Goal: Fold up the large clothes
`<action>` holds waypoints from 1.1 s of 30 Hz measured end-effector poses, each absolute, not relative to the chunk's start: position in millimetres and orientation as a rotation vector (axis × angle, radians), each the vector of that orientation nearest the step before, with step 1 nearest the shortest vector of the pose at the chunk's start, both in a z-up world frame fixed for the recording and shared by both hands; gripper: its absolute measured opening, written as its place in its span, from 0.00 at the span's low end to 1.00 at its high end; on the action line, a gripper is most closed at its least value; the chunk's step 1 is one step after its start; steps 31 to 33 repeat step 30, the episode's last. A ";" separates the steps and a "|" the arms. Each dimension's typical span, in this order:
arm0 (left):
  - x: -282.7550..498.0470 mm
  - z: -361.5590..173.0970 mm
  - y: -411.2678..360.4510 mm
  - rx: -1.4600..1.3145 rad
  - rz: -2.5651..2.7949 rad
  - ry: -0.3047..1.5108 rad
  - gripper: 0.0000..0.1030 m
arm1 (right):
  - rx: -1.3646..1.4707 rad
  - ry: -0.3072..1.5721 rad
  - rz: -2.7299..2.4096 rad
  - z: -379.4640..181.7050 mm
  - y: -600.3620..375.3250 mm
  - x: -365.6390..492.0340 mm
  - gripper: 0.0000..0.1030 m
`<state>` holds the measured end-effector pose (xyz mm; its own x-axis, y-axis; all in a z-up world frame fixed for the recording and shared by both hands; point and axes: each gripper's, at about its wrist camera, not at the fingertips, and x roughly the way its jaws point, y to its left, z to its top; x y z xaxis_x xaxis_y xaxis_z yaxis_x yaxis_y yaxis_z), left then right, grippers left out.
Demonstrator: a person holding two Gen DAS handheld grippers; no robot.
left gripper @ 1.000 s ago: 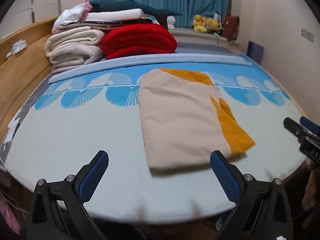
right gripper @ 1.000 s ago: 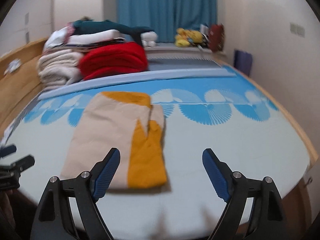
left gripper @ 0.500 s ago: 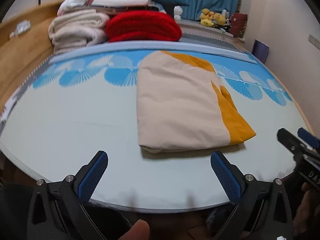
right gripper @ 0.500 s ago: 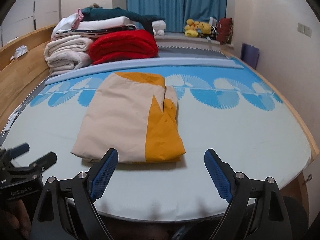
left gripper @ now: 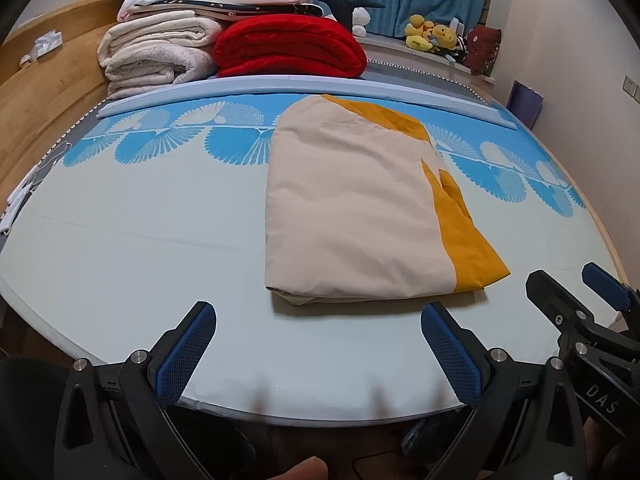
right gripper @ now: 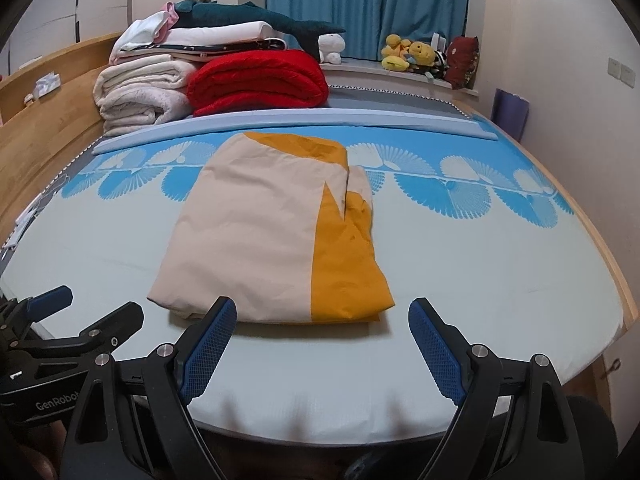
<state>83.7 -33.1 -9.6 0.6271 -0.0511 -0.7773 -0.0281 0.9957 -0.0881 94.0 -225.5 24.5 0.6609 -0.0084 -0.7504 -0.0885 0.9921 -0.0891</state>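
Neatly folded beige-and-mustard garment (left gripper: 352, 216), smooth rectangular slab on pale bedsheet (left gripper: 132, 248).

Both grippers apparently nearer folded garment (left gripper: 360, 216); garment unmoved.

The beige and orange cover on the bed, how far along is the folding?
Done: the beige and orange cover lies folded in a flat rectangle on the bed. In hand: nothing; the left tongs and the right tongs are open, short of it. Left: possibly another fold, or stacking it away.
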 end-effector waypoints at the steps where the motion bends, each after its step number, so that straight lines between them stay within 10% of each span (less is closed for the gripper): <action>1: 83.1 -9.3 -33.2 -0.094 -0.013 0.893 0.99 | -0.125 0.848 0.047 24.2 -224.8 93.7 0.85; 33: 83.5 -5.2 -27.8 -0.097 -0.010 0.886 0.99 | -0.135 0.841 0.053 24.6 -222.2 92.8 0.86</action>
